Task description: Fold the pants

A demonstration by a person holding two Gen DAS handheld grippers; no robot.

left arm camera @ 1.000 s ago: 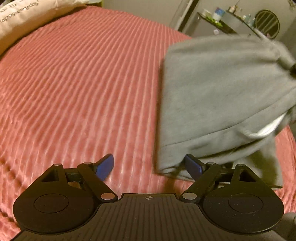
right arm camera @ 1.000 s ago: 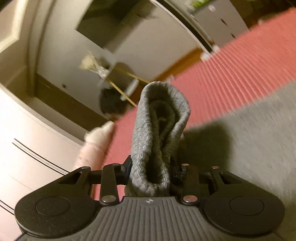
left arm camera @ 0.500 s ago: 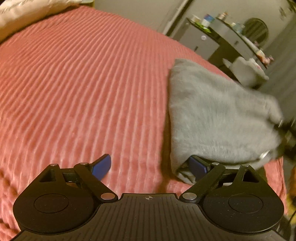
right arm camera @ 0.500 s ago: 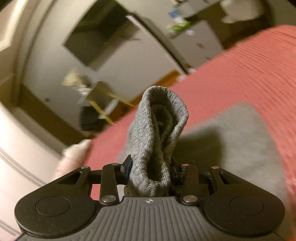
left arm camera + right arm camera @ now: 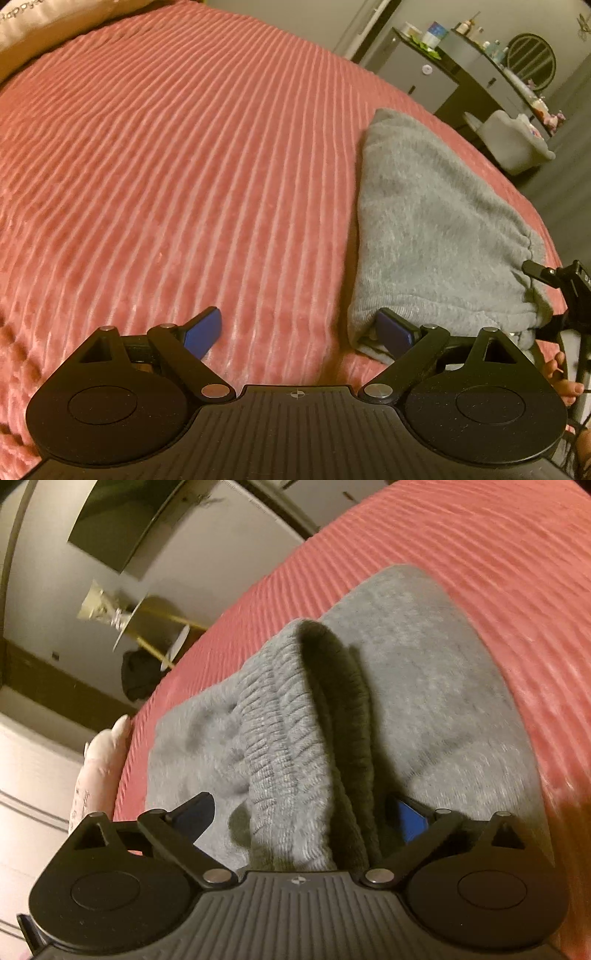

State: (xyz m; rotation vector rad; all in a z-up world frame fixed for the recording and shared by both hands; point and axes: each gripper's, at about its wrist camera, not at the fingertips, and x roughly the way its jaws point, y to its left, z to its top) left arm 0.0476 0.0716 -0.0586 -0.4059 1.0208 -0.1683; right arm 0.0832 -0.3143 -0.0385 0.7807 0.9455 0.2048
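Observation:
The grey pants [image 5: 436, 229] lie folded on the pink ribbed bedspread [image 5: 184, 166], at the right in the left wrist view. My left gripper [image 5: 299, 332] is open, low over the bed; its right fingertip [image 5: 393, 328] touches the pants' near left corner. In the right wrist view the pants [image 5: 436, 686] lie flat, and their ribbed waistband [image 5: 291, 760] stands up between the open jaws of my right gripper [image 5: 303, 819]. The fingers are spread wide apart on either side of it. The right gripper also shows in the left wrist view [image 5: 561, 288], at the pants' right edge.
A cream pillow [image 5: 48, 26] lies at the bed's far left. A dark dresser [image 5: 480, 74] with bottles and a grey chair [image 5: 513, 140] stand beyond the bed's far right edge. A white cabinet [image 5: 33, 775] is left in the right wrist view.
The right gripper lowered the lifted half of the pants onto the bed, then opened and let go of the waistband. The left gripper stayed open and shifted little.

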